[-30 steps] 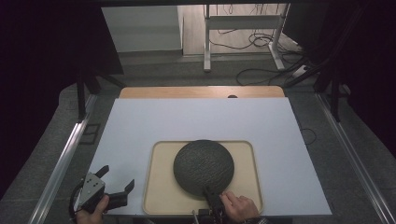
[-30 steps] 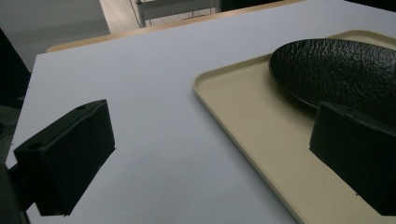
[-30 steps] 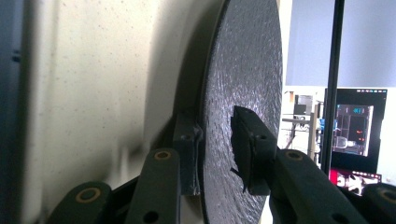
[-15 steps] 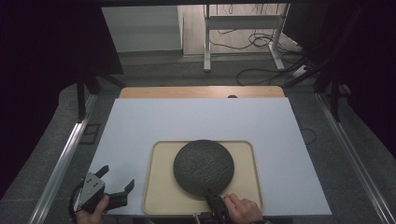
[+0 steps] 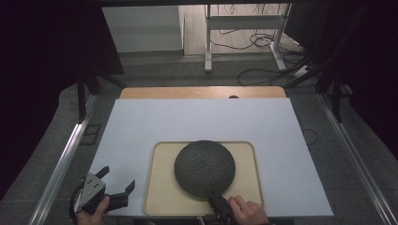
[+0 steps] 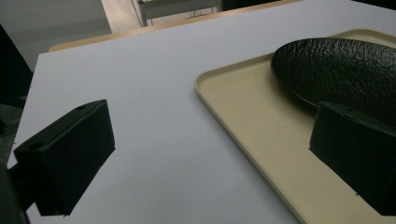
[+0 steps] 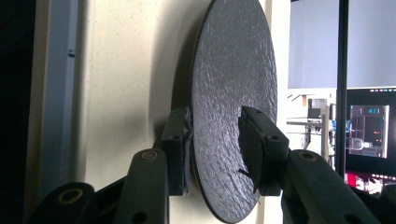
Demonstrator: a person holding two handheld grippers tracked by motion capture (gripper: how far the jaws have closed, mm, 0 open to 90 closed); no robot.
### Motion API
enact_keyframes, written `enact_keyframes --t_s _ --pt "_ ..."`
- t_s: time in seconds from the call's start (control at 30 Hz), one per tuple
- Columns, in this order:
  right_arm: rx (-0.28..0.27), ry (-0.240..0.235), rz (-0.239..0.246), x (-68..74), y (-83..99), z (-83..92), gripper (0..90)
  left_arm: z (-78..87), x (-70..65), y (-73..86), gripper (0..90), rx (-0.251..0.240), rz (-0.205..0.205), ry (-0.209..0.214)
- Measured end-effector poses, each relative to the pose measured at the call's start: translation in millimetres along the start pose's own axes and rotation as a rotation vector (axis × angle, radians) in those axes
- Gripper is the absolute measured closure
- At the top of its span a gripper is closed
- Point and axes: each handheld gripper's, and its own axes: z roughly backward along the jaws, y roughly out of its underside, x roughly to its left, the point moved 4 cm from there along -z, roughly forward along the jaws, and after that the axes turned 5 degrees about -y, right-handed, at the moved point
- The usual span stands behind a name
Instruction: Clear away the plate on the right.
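Plate (image 5: 204,168), dark and rough-textured, sits on the beige tray (image 5: 157,187); it looks stiff, fairly heavy and breakable, best taken at its thin near rim. Right gripper (image 7: 215,149) straddles that rim, fingers (image 7: 176,144) nearly clamped; left gripper (image 5: 115,185) waits with fingers spread over the tabletop (image 5: 197,122).

A white table top (image 5: 197,126) lay on a wooden bench whose far edge (image 5: 202,92) showed beyond it. Grey floor (image 5: 155,65) lay behind, with a metal frame (image 5: 244,28) and loose cables (image 5: 263,70). Dark curtains (image 5: 42,70) flanked both sides. A lit monitor (image 7: 369,130) stood distant.
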Motion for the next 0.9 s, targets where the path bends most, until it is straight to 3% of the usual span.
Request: enact_keyframes --t_s 0.33,0.9 --pt "-0.005 0.017 -0.036 -7.6 6.8 5.3 63.0 -0.1 -0.2 0.1 0.0 0.001 -0.001 0.000" --pt "-0.025 0.012 -0.138 -19.4 23.6 1.7 57.4 -0.7 -0.6 0.9 0.0 0.011 -0.005 -0.001"
